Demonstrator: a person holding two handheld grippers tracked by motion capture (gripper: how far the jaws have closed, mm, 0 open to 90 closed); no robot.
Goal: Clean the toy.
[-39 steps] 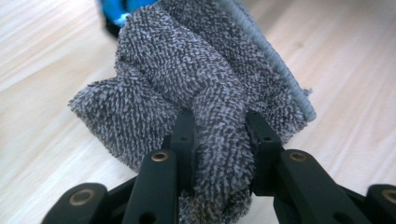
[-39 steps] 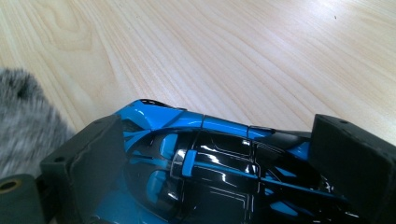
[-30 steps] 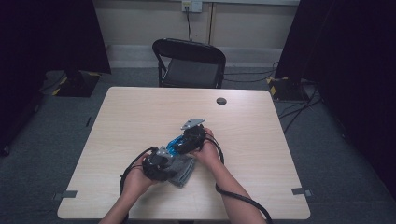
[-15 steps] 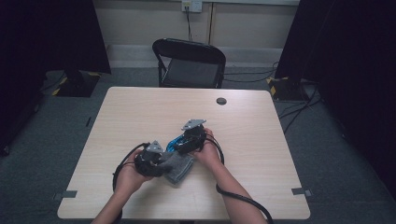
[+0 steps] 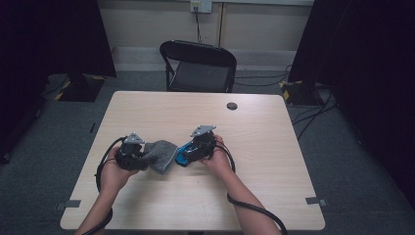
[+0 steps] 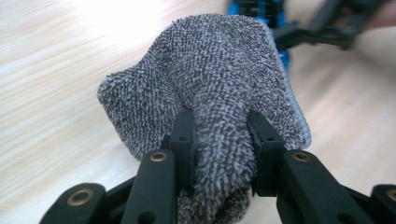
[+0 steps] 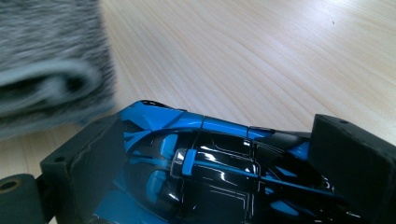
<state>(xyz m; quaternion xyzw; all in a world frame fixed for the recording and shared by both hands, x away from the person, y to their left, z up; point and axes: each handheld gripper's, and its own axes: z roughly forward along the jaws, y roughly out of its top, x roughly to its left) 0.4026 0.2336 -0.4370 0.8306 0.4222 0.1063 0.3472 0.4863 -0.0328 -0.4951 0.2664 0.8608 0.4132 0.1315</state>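
Two tools are in my hands over the table [image 5: 274, 147]. My left tool [image 6: 219, 140] is clamped on a bunched fold of the grey cloth [image 6: 210, 79], which hangs from the jaws just above the wood. My right tool [image 7: 219, 163] grips the blue and black toy car [image 7: 205, 158] across its body. Cloth and car sit just beside each other near the table's middle.

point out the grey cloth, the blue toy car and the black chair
grey cloth [image 6: 224, 79], left gripper view, fuzzy upper face
blue toy car [image 7: 205, 163], right gripper view, glossy roof
black chair [image 5: 198, 76], high view, seat
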